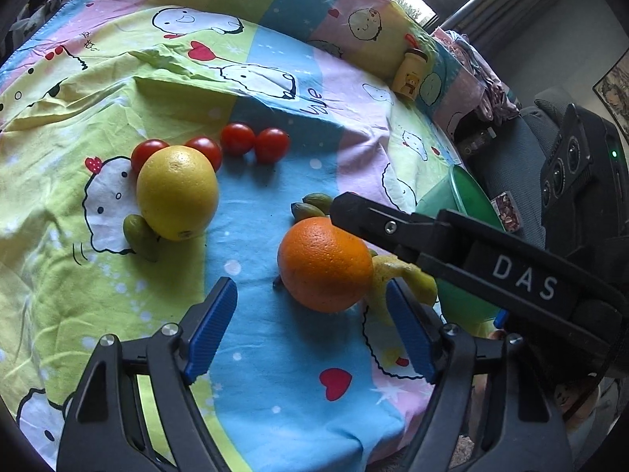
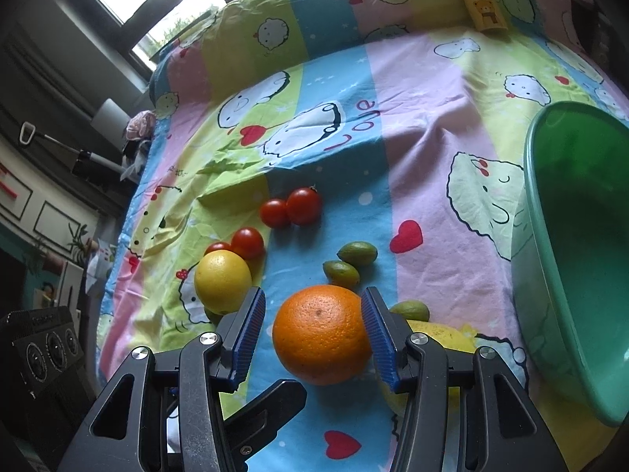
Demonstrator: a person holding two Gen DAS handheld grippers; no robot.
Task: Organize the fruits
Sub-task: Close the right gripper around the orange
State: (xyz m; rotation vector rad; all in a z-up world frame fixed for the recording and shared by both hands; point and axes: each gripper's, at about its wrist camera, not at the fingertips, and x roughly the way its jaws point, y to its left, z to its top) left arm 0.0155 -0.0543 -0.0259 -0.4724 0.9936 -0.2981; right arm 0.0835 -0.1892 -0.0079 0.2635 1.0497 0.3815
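Note:
An orange (image 2: 320, 334) rests on the cartoon-print cloth between the blue pads of my right gripper (image 2: 313, 338). The right-hand pad lies against its skin, while a thin strip of cloth shows beside the left-hand pad. In the left wrist view the same orange (image 1: 324, 263) sits just beyond my left gripper (image 1: 311, 330), which is open and empty, and one black finger (image 1: 354, 212) of the right gripper reaches over the orange's far side. A big yellow citrus (image 1: 177, 192) lies to the left, with several cherry tomatoes (image 1: 238, 138) behind it.
A green plastic bowl (image 2: 550, 275) stands at the right edge of the bed. Small green fruits (image 2: 357, 253) and a yellow fruit (image 2: 436, 334) lie close around the orange. A yellow bear-print bottle (image 2: 485, 8) stands far back by the pillow.

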